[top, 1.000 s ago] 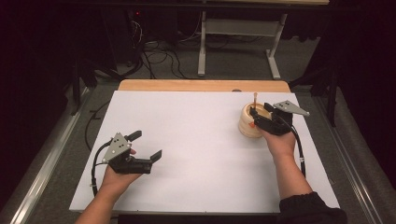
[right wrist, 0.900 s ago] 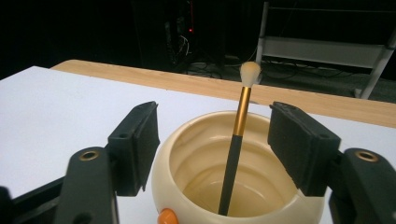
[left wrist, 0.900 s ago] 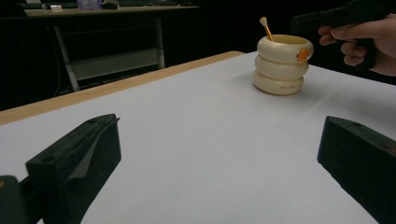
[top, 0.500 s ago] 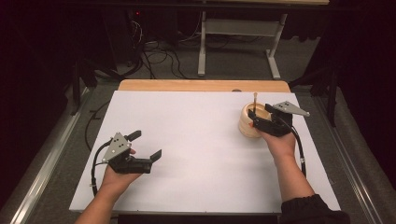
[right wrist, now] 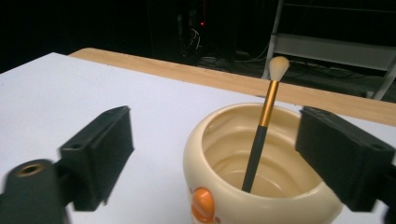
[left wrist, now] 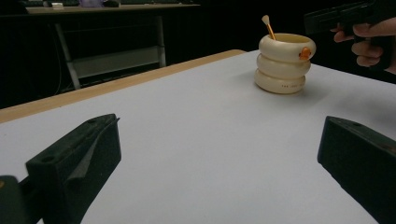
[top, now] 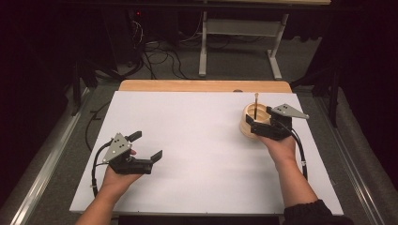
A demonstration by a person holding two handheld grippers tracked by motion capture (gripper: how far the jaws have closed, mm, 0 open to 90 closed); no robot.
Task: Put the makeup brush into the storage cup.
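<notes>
At the right of the high view, my right gripper [top: 263, 127] hovers over a cream, ring-ribbed ceramic cup [top: 248, 123] with a brush in it.

In the right gripper view its two black jaws stand wide on either side of the cup [right wrist: 261, 186] and have just been opening; nothing is pressed between them, and the slim black-handled brush with a gold ferrule and pale bristles [right wrist: 264, 126] leans upright inside the cup, free of the pads. The cup stands on the white table top [top: 197, 140], toward its upper right, an orange mark on its side. At the lower left of the high view, my left gripper [top: 145, 147] rests low over the table, jaws wide apart and empty, well apart from the cup [left wrist: 284, 63].
</notes>
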